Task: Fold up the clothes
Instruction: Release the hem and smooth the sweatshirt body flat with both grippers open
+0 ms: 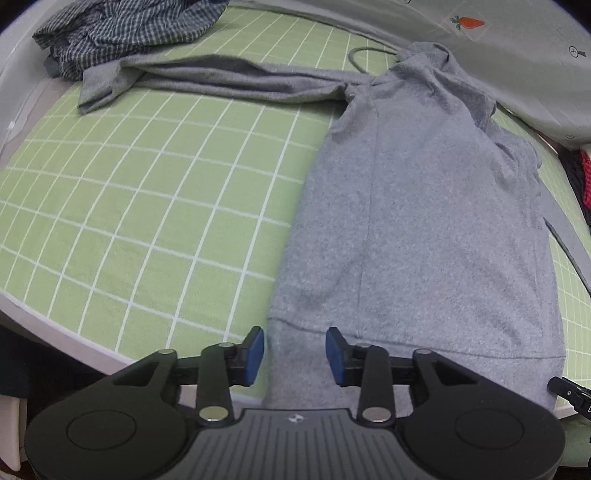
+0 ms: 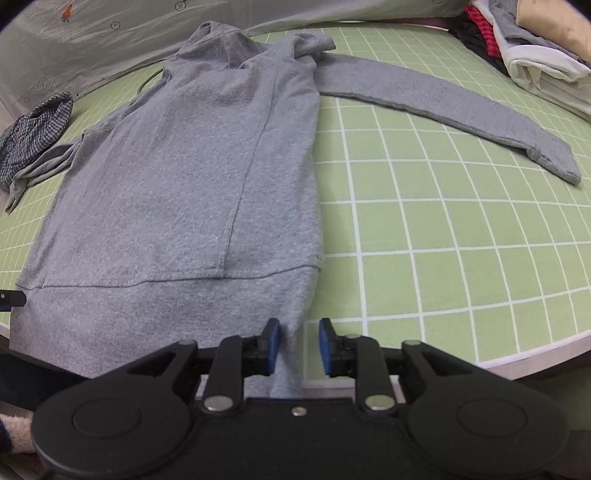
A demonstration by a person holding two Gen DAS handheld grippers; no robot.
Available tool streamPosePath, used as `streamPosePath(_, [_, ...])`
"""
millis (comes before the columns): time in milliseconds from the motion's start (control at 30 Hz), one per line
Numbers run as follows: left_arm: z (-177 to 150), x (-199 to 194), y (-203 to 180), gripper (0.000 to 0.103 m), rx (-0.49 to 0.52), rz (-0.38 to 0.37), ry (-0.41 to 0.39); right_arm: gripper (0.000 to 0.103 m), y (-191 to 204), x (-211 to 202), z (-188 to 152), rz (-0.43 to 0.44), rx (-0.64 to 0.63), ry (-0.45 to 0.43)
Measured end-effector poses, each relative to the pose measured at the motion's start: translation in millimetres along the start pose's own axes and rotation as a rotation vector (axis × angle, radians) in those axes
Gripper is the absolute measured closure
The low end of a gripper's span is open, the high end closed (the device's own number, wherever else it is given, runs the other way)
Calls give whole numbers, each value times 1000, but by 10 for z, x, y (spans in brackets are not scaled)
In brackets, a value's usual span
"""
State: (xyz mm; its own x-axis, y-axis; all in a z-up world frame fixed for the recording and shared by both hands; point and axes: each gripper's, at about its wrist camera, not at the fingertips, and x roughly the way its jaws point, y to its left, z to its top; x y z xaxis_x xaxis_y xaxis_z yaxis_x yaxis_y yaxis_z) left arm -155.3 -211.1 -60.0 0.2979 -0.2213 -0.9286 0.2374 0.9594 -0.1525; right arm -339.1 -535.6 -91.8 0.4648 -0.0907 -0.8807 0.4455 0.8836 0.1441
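Observation:
A grey hoodie [image 1: 424, 229] lies flat on the green grid sheet [image 1: 147, 206], hem toward me and hood at the far end. One sleeve [image 1: 221, 75] stretches out to the left; the other sleeve [image 2: 443, 99] reaches right. My left gripper [image 1: 295, 356] is open at the hem's left corner, with fabric between its blue pads [image 1: 255, 354] but not pinched. At the hem's right corner my right gripper [image 2: 300, 347] is open too. A fold of the hoodie [image 2: 184, 177] runs between its pads [image 2: 327, 347], with a gap showing on the right side.
A checked shirt [image 1: 122, 33] is bunched at the far left, touching the sleeve's cuff. Stacked clothes [image 2: 535, 55] sit at the far right. A pale cover with a carrot print [image 1: 517, 55] borders the far side. The bed's white edge [image 2: 517, 354] runs just below the grippers.

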Motion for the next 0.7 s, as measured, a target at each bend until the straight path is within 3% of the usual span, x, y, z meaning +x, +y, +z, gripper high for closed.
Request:
streamPosePath(167, [201, -23, -221, 29, 16, 29, -75, 47, -192, -8, 171, 2, 85, -72])
streamPosePath(267, [308, 5, -405, 18, 25, 42, -99, 22, -383, -26, 250, -30, 142, -116])
streamPosePath(400, [406, 46, -607, 15, 51, 60, -107, 3, -697, 36, 413, -125, 190, -169])
streamPosePath(700, [586, 147, -960, 13, 35, 116, -108, 1, -1680, 291, 888, -314, 283, -248])
